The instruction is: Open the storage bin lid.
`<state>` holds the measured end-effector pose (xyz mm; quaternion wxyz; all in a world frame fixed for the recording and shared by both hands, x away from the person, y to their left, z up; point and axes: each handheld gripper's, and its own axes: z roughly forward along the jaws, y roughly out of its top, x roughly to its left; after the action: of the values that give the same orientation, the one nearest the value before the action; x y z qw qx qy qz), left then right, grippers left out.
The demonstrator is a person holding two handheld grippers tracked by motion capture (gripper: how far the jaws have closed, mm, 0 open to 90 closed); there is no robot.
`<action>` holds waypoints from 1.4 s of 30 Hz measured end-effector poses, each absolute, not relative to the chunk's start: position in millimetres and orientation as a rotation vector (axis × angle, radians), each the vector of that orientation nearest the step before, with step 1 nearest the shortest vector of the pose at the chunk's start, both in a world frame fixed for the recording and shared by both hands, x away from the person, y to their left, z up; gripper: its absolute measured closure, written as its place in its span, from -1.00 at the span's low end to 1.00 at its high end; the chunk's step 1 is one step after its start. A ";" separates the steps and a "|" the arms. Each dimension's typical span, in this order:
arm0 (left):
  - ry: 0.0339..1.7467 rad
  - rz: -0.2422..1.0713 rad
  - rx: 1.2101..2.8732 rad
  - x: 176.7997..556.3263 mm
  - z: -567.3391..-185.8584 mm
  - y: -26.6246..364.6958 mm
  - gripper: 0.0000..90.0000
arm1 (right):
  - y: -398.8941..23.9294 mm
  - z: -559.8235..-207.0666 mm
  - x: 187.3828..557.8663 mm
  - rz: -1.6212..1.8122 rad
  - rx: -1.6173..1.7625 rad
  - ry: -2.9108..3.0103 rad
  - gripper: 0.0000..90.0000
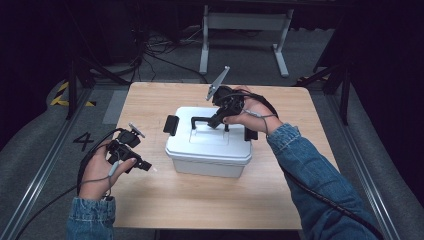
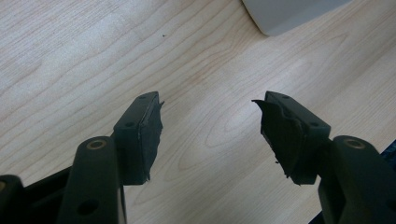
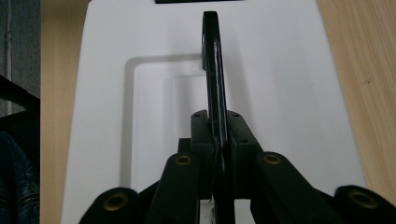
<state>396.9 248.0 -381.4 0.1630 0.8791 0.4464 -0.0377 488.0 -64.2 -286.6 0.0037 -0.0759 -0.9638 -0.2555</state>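
1. White lidded box (image 1: 210, 147) sits mid-worktop (image 1: 200, 200), long side roughly across the high view. Black latches at both short ends; left latch (image 1: 171, 125) is flipped outward.
2. Black carry handle (image 3: 212, 70) on the lid stands upright above its recess, edge-on in the right gripper view.
3. Right gripper (image 1: 218, 120) is over the lid, clamped on the handle: both pads tight against the handle bar, one each side, no visible gap. Right hand (image 1: 252, 114) comes in from the box's far-right side, denim sleeve (image 1: 310, 175) trailing toward the bottom right.
4. Left gripper (image 1: 145, 166) is spread wide, nothing between the pads. It's held off the worktop, left of the box, near its front-left corner but apart from it. Left gripper view: bare wood under the pads, box corner (image 2: 289, 14) at the top edge.
5. Left pad (image 2: 149, 135) and its mate both have frayed rubber facing.
6. Left hand (image 1: 100, 172) is over the worktop's left edge.
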 end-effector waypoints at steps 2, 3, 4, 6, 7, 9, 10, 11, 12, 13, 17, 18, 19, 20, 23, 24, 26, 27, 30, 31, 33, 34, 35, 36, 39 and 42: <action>1.274 -0.107 2.507 396.9 -381.5 248.2 -0.13 | -64.2 -283.4 488.0 -0.814 -0.239 -3.016 0.87; 1.273 -0.108 2.507 396.9 -381.6 248.3 -0.13 | -64.8 -281.0 487.7 -0.822 -0.248 -3.010 0.87; 1.274 -0.108 2.507 397.0 -381.8 248.3 -0.13 | -65.4 -278.2 487.9 -0.832 -0.240 -3.021 0.87; 1.272 -0.110 2.510 397.2 -381.8 248.4 -0.13 | -66.7 -274.8 488.3 -0.837 -0.233 -3.024 0.87; 1.276 -0.114 2.506 397.0 -382.0 248.2 -0.13 | -67.4 -273.0 488.0 -0.838 -0.242 -3.025 0.87; 1.275 -0.114 2.506 397.0 -382.2 248.2 -0.13 | -68.8 -269.7 487.8 -0.849 -0.244 -3.027 0.87; 1.277 -0.114 2.505 397.0 -382.1 248.3 -0.13 | -70.0 -267.9 487.6 -0.849 -0.248 -3.025 0.88; 1.275 -0.111 2.508 397.2 -382.0 248.4 -0.13 | -71.1 -266.2 487.7 -0.859 -0.249 -3.030 0.87; 1.277 -0.114 2.505 397.0 -382.0 248.4 -0.13 | -71.8 -265.1 487.5 -0.862 -0.250 -3.026 0.87; 1.277 -0.114 2.505 397.0 -382.0 248.3 -0.13 | -73.2 -263.3 487.7 -0.867 -0.251 -3.032 0.88; 1.273 -0.108 2.510 397.3 -382.0 248.6 -0.13 | -77.7 -258.5 487.1 -0.883 -0.262 -3.031 0.87; 1.274 -0.110 2.508 397.3 -382.0 248.6 -0.13 | -78.7 -257.7 487.0 -0.887 -0.265 -3.028 0.88; 1.275 -0.110 2.507 397.2 -382.0 248.6 -0.13 | -79.9 -256.8 486.9 -0.891 -0.270 -3.033 0.87; 1.274 -0.108 2.508 397.3 -381.9 248.8 -0.13 | -81.3 -255.5 486.5 -0.896 -0.268 -3.034 0.88; 1.275 -0.107 2.509 397.8 -382.3 248.9 -0.13 | -86.5 -252.4 485.4 -0.915 -0.271 -3.039 0.88; 1.275 -0.110 2.509 398.1 -382.3 248.7 -0.13 | -88.8 -251.3 485.1 -0.918 -0.271 -3.039 0.88; 1.274 -0.109 2.508 398.6 -382.5 247.9 -0.13 | -94.1 -249.5 483.9 -0.935 -0.293 -3.043 0.88; 1.274 -0.107 2.509 398.8 -382.5 247.6 -0.13 | -97.9 -248.4 483.9 -0.936 -0.293 -3.046 0.87; 1.270 -0.109 2.514 399.9 -382.2 246.6 -0.13 | -106.0 -246.7 483.7 -0.942 -0.317 -3.045 0.87; 1.266 -0.106 2.516 400.8 -382.2 246.1 -0.13 | -110.3 -245.9 483.6 -0.945 -0.335 -3.044 0.88; 1.269 -0.111 2.512 401.0 -382.3 245.5 -0.13 | -115.7 -245.0 483.8 -0.945 -0.345 -3.045 0.88; 1.270 -0.112 2.515 401.5 -382.0 244.9 -0.13 | -119.4 -244.3 483.8 -0.949 -0.354 -3.044 0.87; 1.269 -0.114 2.514 402.0 -382.4 244.5 -0.13 | -123.1 -243.8 483.8 -0.956 -0.365 -3.043 0.88; 1.269 -0.116 2.516 402.6 -382.5 244.1 -0.13 | -127.1 -243.0 483.9 -0.961 -0.373 -3.042 0.87; 1.264 -0.118 2.521 404.4 -383.2 242.7 -0.13 | -140.7 -240.6 483.6 -0.972 -0.414 -3.042 0.87; 1.272 -0.122 2.518 405.0 -384.1 241.5 -0.13 | -152.7 -239.5 483.9 -0.980 -0.449 -3.045 0.87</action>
<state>405.0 241.5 -384.1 0.1582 0.8805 0.4449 -0.0425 483.9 -152.7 -239.5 -0.0445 -0.1390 -0.9418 -0.3030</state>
